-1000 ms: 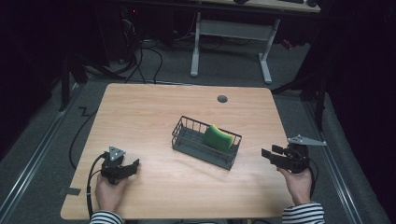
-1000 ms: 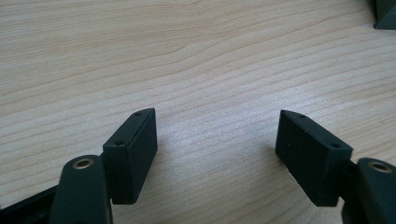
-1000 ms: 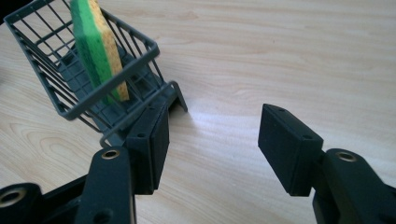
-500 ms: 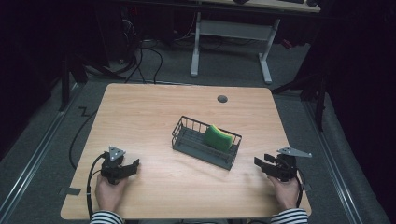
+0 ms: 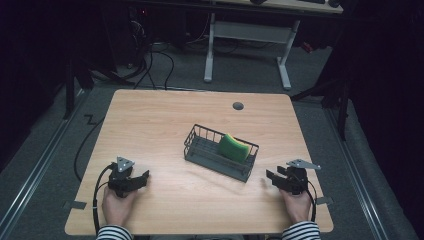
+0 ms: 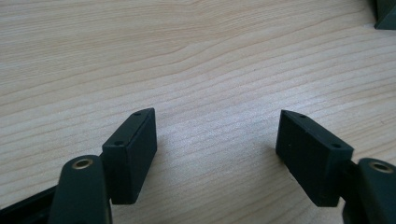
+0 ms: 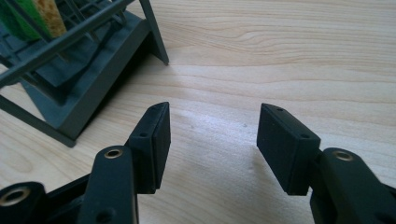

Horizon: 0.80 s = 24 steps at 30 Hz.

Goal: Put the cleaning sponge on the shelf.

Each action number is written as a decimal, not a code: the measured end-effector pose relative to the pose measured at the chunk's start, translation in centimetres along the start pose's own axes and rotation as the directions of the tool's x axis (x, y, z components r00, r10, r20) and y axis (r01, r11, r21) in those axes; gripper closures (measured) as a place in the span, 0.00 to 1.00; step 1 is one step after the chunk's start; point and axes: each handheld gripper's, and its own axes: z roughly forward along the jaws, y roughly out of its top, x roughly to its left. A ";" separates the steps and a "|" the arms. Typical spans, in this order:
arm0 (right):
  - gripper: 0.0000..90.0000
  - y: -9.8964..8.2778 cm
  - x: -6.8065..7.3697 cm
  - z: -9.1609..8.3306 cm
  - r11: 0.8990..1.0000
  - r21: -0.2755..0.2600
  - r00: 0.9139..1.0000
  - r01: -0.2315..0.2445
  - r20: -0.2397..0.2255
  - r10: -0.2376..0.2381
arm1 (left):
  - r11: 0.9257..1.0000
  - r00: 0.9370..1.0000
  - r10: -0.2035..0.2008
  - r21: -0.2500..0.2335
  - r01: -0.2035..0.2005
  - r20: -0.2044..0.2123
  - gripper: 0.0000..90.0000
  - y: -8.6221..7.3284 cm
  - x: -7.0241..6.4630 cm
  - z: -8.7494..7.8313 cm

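A dark wire basket (image 5: 200, 150) stands near the middle of the wooden table (image 5: 165, 115), with a green and yellow sponge (image 5: 233, 148) leaning inside it. My left gripper (image 5: 140, 179) rests on the table at the front left, open, nothing between its jaws; its pads (image 6: 133, 154) hover over bare wood. My right gripper (image 5: 272, 178) sits low at the front right, just right of the basket, open and empty. In the right gripper view the basket (image 7: 79, 93) and sponge (image 7: 32, 16) lie to the upper left of the fingers (image 7: 154, 140).
A round grommet hole (image 5: 238, 106) marks the table's far side. Cables (image 5: 85, 150) trail off the left edge to the floor. Another desk's white legs (image 5: 285, 55) stand beyond the table. Bare wood lies between the two grippers.
My right gripper has come down and moved left from beyond the table's right edge to just above the tabletop beside the basket. The left gripper has stayed put.
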 end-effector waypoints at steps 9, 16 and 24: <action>0.49 -0.3 0.4 0.9 0.999 0.027 0.998 0.041 0.050 -0.042 | 1.000 1.000 0.001 0.000 -0.001 -0.001 0.33 0.0 0.0 0.0; 0.45 -0.5 0.9 1.2 0.996 0.020 0.993 0.086 0.085 -0.087 | 1.000 1.000 0.005 0.003 -0.005 -0.002 0.33 0.0 0.0 0.0; 0.40 -0.6 1.2 1.3 0.996 0.028 0.990 0.088 0.111 -0.091 | 1.000 1.000 0.004 0.002 -0.004 -0.001 0.33 0.0 -0.1 0.0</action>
